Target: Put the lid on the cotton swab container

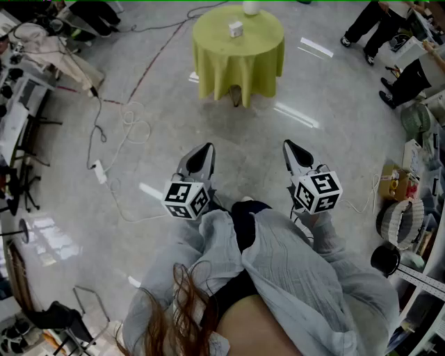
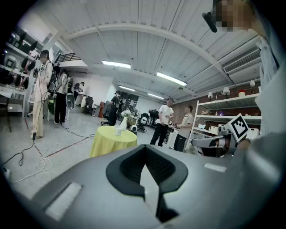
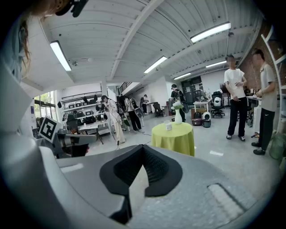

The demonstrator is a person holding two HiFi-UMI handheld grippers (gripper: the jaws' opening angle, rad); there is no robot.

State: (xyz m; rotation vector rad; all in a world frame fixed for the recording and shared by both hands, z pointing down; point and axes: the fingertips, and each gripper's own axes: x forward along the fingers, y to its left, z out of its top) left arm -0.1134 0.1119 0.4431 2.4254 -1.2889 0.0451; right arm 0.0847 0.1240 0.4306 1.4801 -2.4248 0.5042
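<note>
the task has not really begun, judging by how things stand: the person stands well apart from the round table point(image 1: 259, 49) with its yellow-green cloth, and both tools are held low in front of the body, pointing toward it. the left gripper point(image 1: 206, 148) has its jaws brought together at the tips with nothing between them, and its own view shows only the dark pads meeting and the room beyond. the right gripper point(image 1: 289, 145) is the same, jaws closed on nothing. the small white object on the tabletop is most likely the cotton swab container point(image 1: 236, 29); it sits near the middle of the cloth, with a white vase point(image 1: 251, 7) just behind it at the far edge. the lid cannot be made out from here (the container is too small in every view to tell whether it is capped, or whether a lid lies beside it). so everything is left to do: close in on the table, find the lid, grasp it, and seat it on the container. loose cables point(image 1: 128, 128) trail over the floor point(image 1: 334, 90) to the left of the path, a likely thing to trip on, and other people point(image 3: 233, 96) stand farther back in the room.
</note>
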